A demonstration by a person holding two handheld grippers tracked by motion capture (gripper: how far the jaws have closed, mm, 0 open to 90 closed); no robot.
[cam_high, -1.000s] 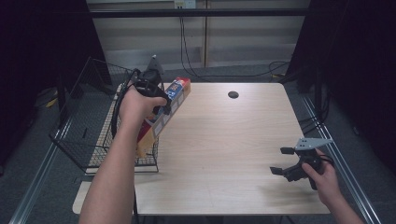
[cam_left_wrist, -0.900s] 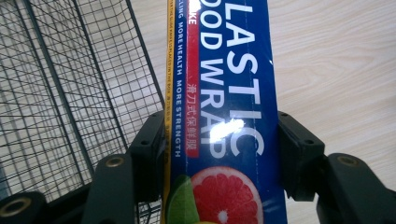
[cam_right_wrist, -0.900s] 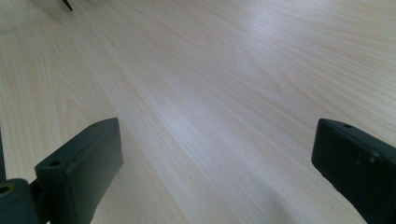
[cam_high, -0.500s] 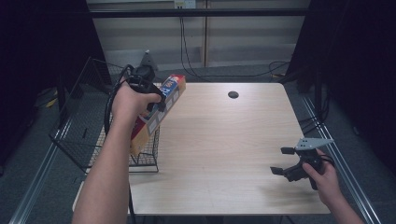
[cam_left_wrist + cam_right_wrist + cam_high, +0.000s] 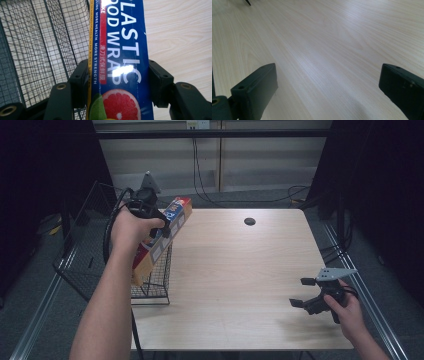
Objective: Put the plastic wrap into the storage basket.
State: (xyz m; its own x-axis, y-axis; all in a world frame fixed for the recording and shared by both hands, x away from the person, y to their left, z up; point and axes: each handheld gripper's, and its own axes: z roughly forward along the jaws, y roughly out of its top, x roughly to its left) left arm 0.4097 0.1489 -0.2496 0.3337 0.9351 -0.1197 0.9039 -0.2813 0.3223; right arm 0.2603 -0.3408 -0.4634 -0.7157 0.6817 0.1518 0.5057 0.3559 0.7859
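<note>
A pale wooden table stands in a dim room with cables along the back wall, and a black wire basket hangs at its left edge. Above that basket the left gripper is clamped across a long blue box of plastic wrap, jaws pressing both long sides; the box tilts, its far end over the table beside the basket, its near end down inside the wire. The box looks to be mid-lift out of the basket, so the next move calls for clearing the rim. The left forearm reaches forward, wrist raised. Well right of the basket, the right gripper rests low over bare wood, jaws wide, holding nothing.
</note>
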